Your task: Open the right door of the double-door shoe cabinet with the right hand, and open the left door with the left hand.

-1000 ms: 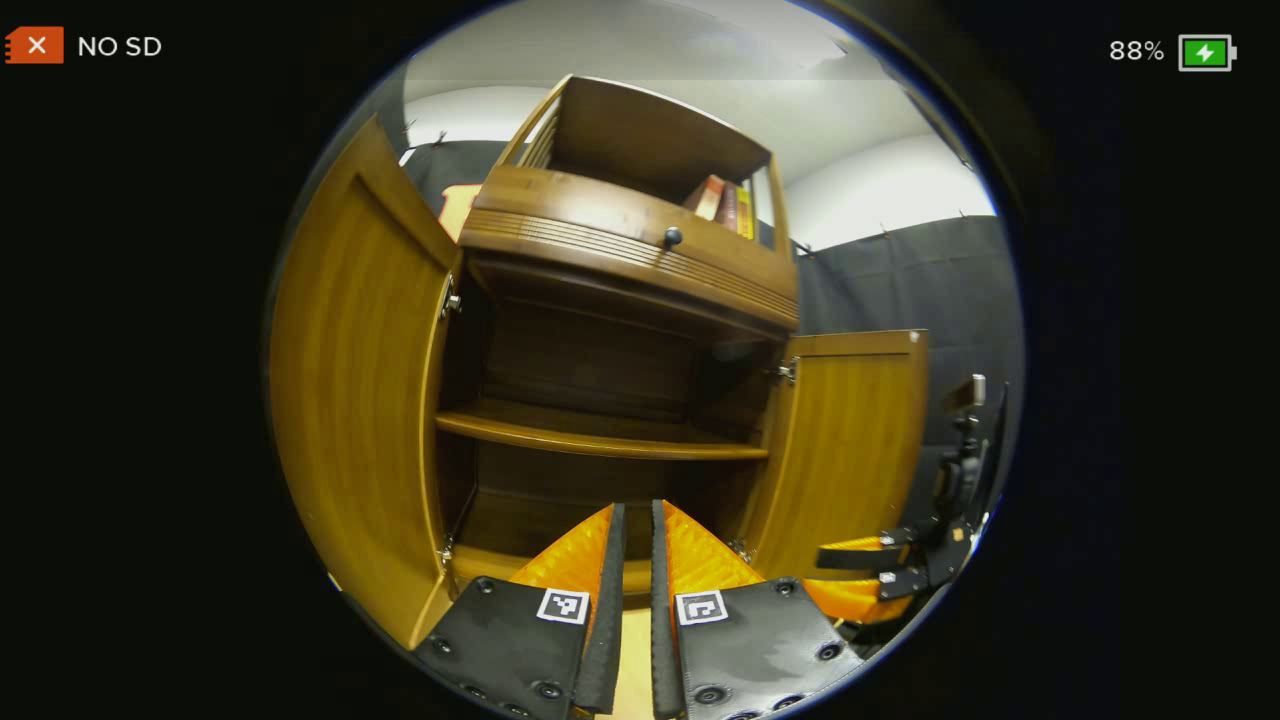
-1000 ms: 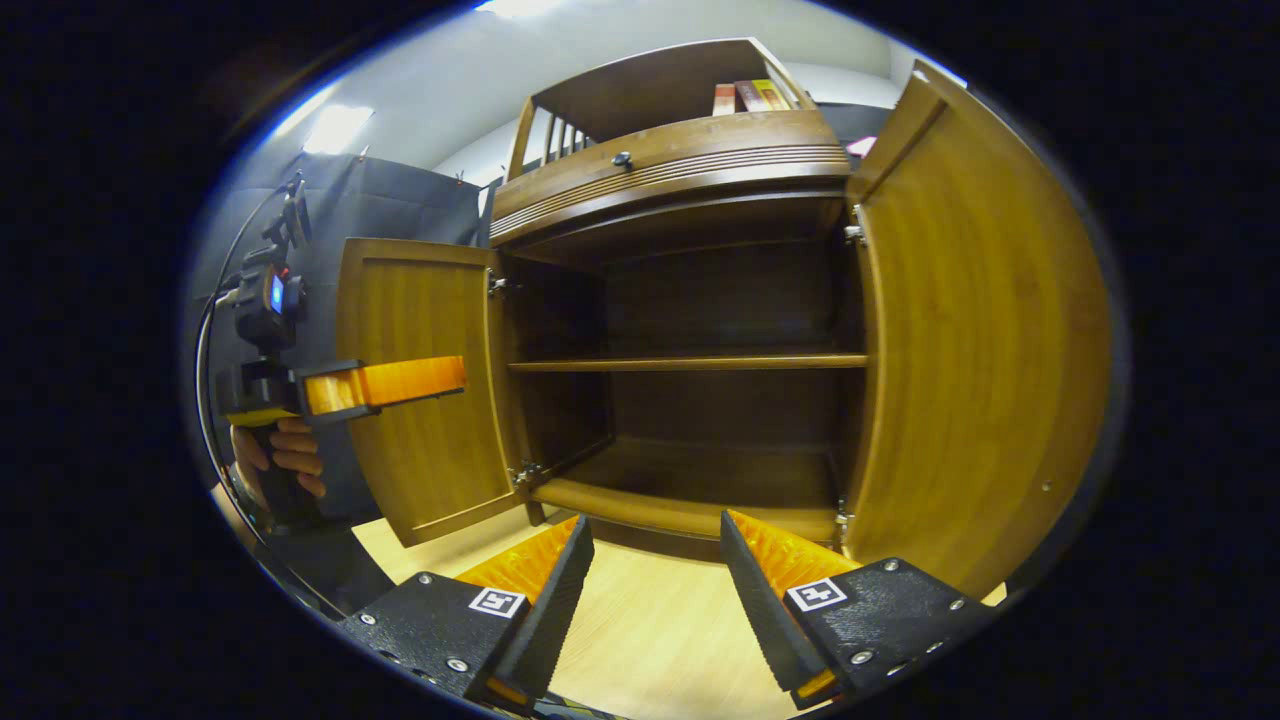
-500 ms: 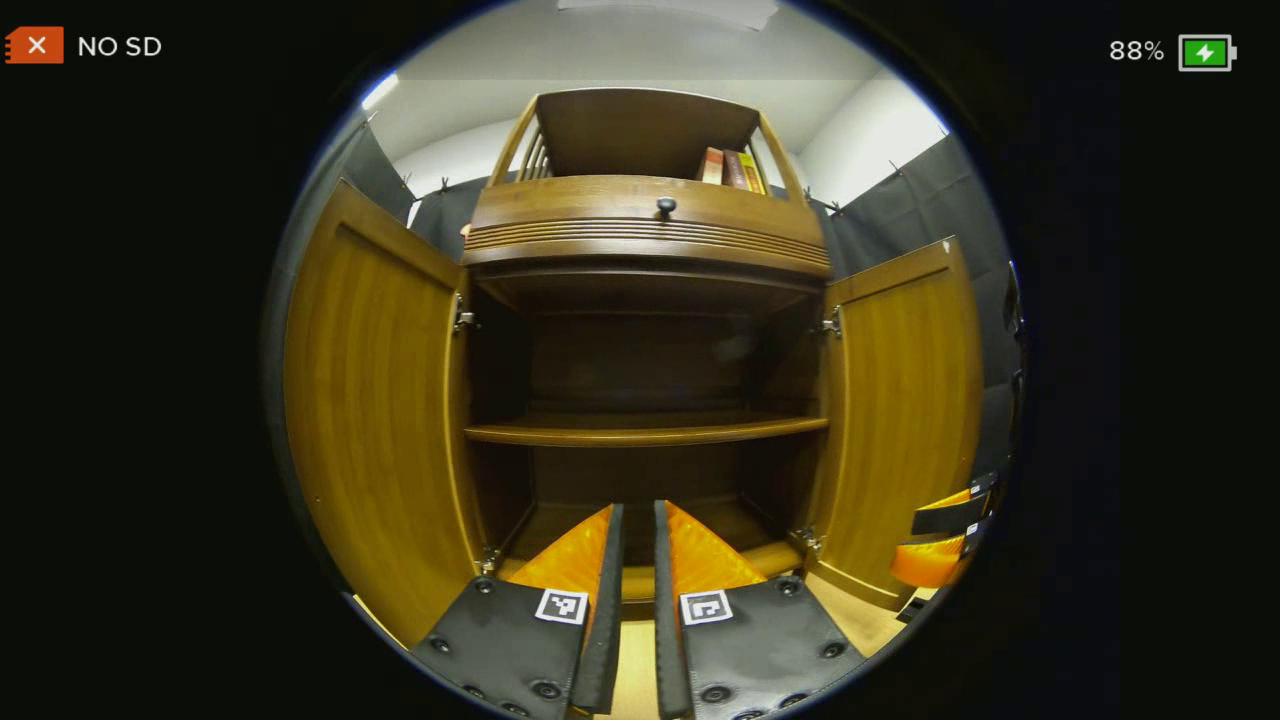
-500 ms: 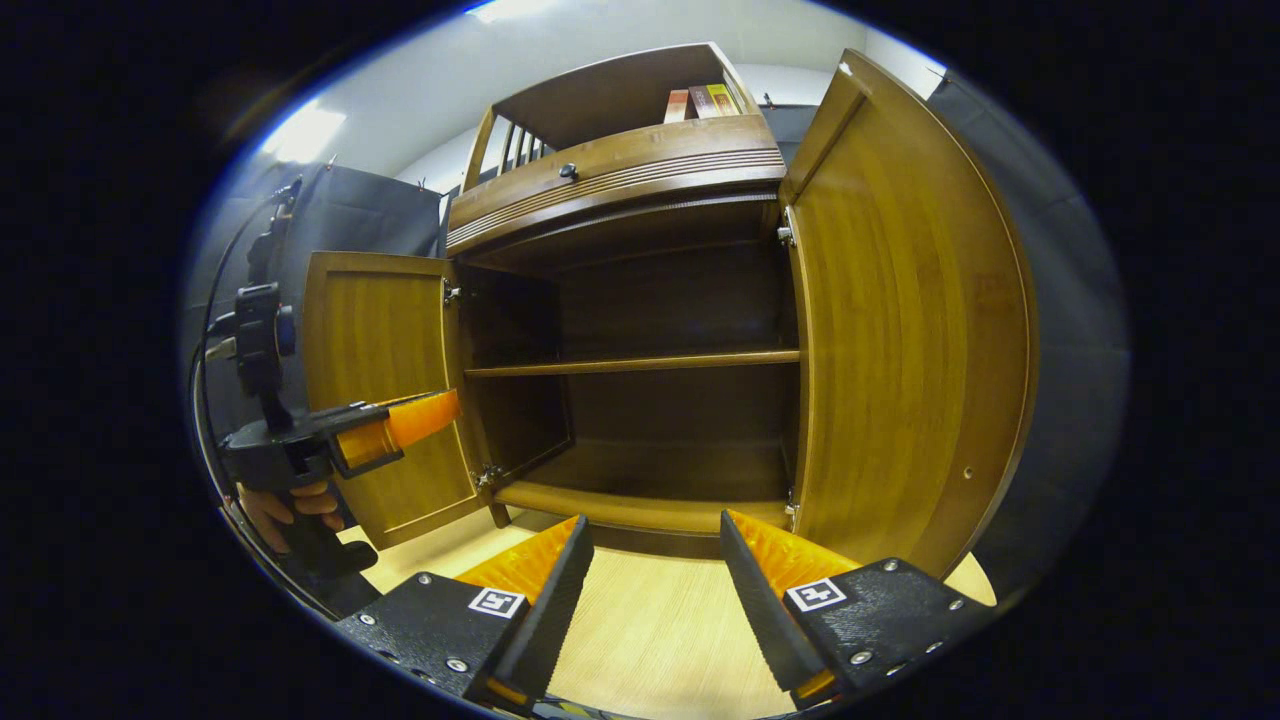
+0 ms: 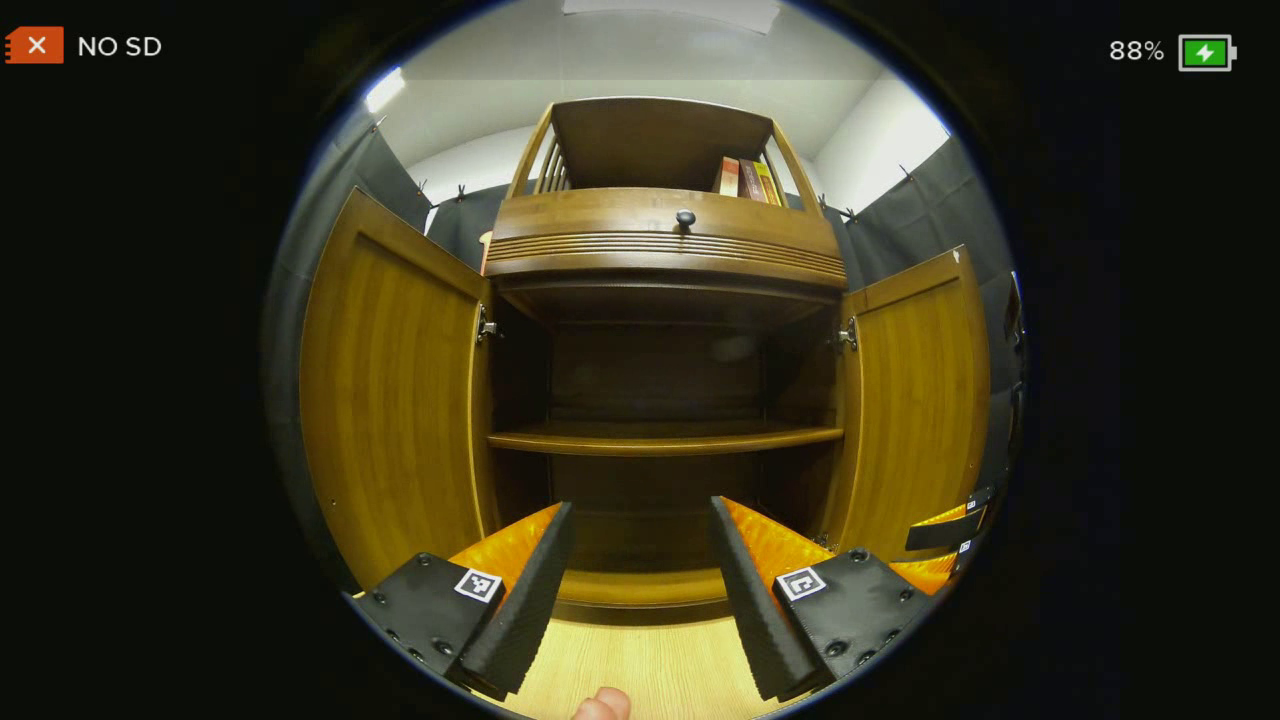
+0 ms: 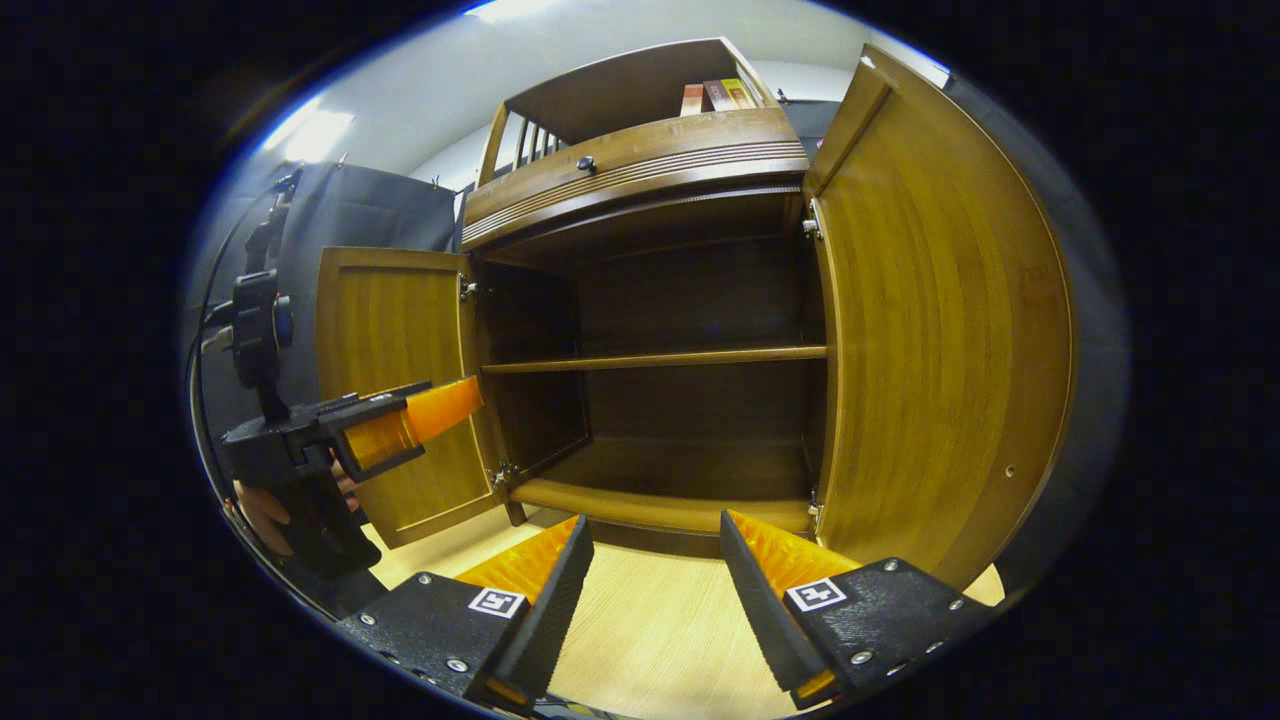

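The brown wooden shoe cabinet (image 5: pixel 665 250) stands with both doors swung wide. In the left gripper view the left door (image 5: pixel 390 400) and the right door (image 5: pixel 915 400) flank the dark inside and its middle shelf (image 5: pixel 665 438). My left gripper (image 5: pixel 640 508) is open, empty, and faces the cabinet's middle a little in front of its base. In the right gripper view my right gripper (image 6: pixel 655 522) is open and empty above the floor, between the left door (image 6: pixel 395 380) and the right door (image 6: pixel 940 330). The left gripper (image 6: pixel 465 398) hangs in front of the left door, touching nothing.
A drawer with a round knob (image 5: pixel 685 218) sits above the doors, and a few books (image 5: pixel 745 178) stand on the open top shelf. The light wooden floor (image 6: pixel 650 630) runs up to the cabinet. A hand (image 6: pixel 262 510) holds the left gripper's handle. Black cloth walls stand behind.
My left gripper has gone from shut to open and turned to face the cabinet squarely. The right gripper stays open and has barely shifted. Both doors stay open.
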{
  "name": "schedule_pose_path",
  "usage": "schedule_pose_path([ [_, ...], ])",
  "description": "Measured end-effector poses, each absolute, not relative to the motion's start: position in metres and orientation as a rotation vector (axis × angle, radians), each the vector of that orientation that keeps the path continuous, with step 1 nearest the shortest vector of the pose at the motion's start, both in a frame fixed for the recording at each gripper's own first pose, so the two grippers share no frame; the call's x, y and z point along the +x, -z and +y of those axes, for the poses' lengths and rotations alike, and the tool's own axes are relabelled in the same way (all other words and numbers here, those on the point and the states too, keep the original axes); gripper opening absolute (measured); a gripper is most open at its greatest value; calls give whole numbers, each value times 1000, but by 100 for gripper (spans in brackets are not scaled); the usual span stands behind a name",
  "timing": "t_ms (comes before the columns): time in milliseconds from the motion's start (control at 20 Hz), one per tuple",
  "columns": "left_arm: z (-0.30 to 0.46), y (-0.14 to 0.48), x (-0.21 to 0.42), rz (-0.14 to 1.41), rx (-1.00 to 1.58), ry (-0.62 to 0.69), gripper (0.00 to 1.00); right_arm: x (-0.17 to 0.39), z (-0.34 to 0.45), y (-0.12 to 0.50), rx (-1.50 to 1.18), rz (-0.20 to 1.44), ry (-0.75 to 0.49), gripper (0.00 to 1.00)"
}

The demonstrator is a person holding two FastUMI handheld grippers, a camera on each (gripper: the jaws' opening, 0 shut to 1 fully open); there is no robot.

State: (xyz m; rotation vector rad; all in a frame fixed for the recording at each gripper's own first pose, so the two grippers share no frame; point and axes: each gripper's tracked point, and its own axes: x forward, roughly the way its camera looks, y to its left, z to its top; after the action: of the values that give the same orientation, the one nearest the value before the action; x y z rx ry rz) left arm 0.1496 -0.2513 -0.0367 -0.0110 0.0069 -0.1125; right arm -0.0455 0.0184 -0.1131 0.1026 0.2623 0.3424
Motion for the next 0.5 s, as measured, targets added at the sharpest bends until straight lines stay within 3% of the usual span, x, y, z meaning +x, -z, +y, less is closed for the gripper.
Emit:
schedule_pose_path([
  [500, -253, 40, 154, 15, 13, 123, 81, -45, 19, 114, 112, 265, -336, 80],
])
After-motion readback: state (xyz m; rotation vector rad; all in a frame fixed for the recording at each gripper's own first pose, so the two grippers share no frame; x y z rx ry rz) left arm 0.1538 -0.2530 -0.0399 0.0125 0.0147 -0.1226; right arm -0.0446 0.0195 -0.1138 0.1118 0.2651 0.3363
